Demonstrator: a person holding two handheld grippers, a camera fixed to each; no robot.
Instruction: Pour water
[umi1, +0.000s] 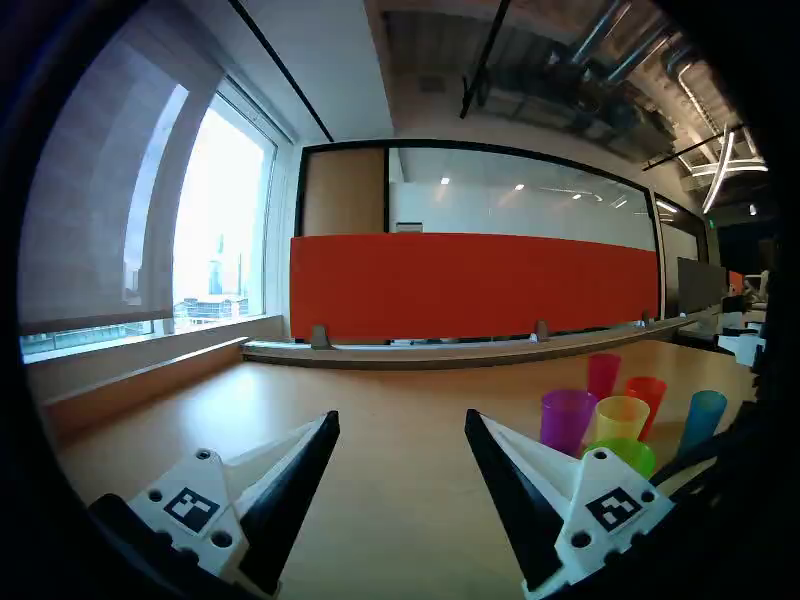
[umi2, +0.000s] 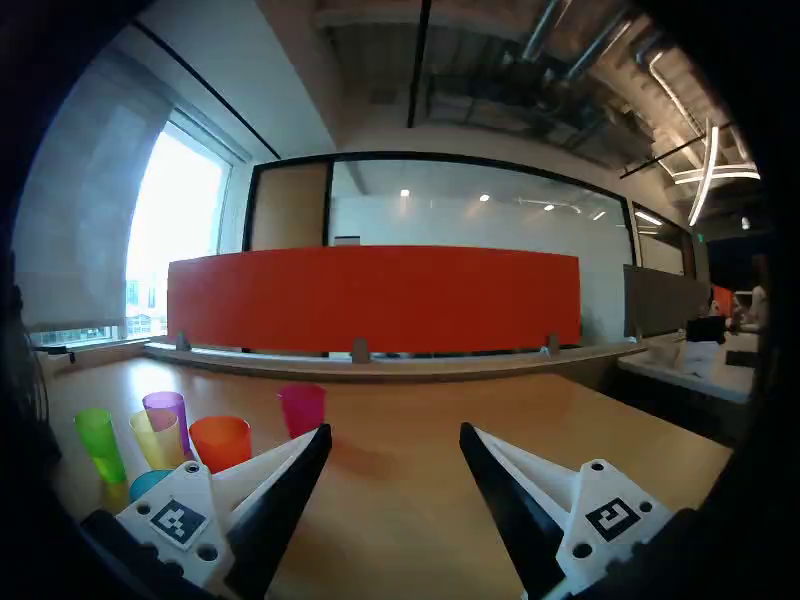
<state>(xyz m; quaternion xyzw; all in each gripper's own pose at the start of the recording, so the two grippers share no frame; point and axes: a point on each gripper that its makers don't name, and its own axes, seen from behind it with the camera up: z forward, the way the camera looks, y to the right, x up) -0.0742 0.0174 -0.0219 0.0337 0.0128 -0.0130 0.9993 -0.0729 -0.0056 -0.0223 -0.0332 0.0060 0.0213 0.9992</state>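
Note:
Several translucent plastic cups stand in a cluster on a wooden table (umi1: 400, 520). In the left gripper view they are to the right: purple cup (umi1: 566, 418), yellow cup (umi1: 621, 416), pink cup (umi1: 603, 375), orange cup (umi1: 646, 395), blue cup (umi1: 703, 418) and green cup (umi1: 622, 455) just behind the right finger. My left gripper (umi1: 400, 418) is open over bare table. In the right gripper view the cups are to the left: green cup (umi2: 98, 443), purple cup (umi2: 166, 408), yellow cup (umi2: 158, 437), orange cup (umi2: 220, 442), pink cup (umi2: 301, 408). My right gripper (umi2: 393, 430) is open and holds nothing.
A red partition (umi1: 470, 285) runs along the table's far edge, with a glass wall behind it. A bright window (umi1: 215, 240) and a ledge lie to the left. Another desk (umi2: 700, 370) with items stands at the right. The table (umi2: 420, 520) stretches ahead of both grippers.

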